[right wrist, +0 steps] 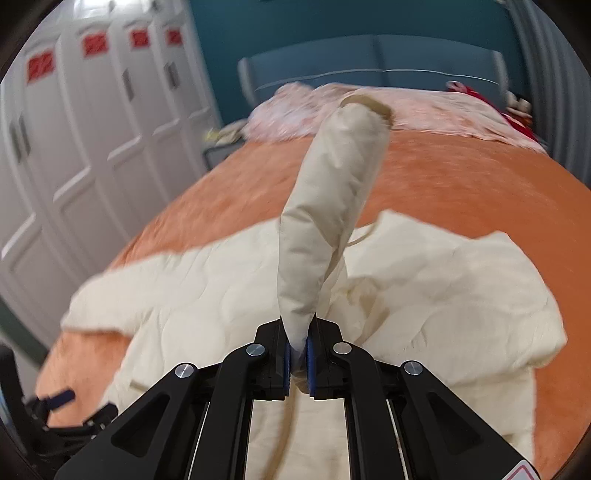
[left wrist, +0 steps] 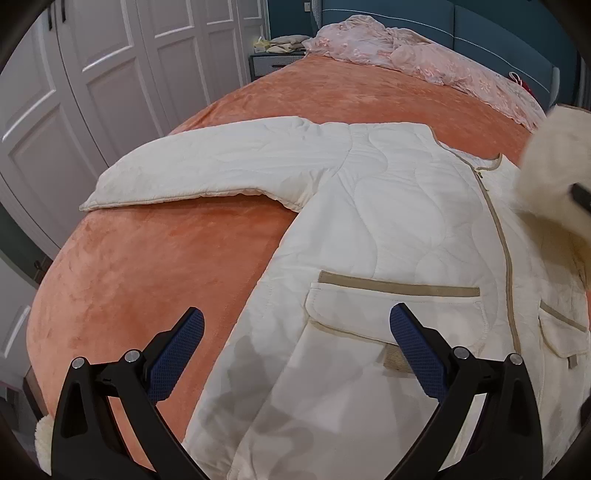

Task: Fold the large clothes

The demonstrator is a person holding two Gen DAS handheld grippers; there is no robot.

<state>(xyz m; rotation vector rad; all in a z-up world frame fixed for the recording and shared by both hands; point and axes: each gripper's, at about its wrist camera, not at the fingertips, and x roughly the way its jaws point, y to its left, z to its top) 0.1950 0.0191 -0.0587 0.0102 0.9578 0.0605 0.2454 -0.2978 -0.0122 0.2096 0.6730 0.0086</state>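
A cream quilted jacket [left wrist: 399, 229] with tan zipper trim and front pockets lies face up on an orange bedspread [left wrist: 166, 269]. Its left sleeve [left wrist: 207, 166] stretches out to the left. My left gripper [left wrist: 295, 328] is open and empty, held above the jacket's lower left hem. My right gripper [right wrist: 299, 354] is shut on the jacket's right sleeve [right wrist: 332, 192] and holds it lifted above the jacket body [right wrist: 443, 288]. The raised sleeve shows blurred at the right edge of the left wrist view [left wrist: 557, 162]. The left gripper shows at the lower left of the right wrist view [right wrist: 62, 406].
A pink floral blanket [left wrist: 406, 55] is bunched at the head of the bed against a blue headboard [left wrist: 461, 22]. White wardrobe doors [left wrist: 92, 74] stand close along the bed's left side. A nightstand [left wrist: 273, 62] with items sits at the far left corner.
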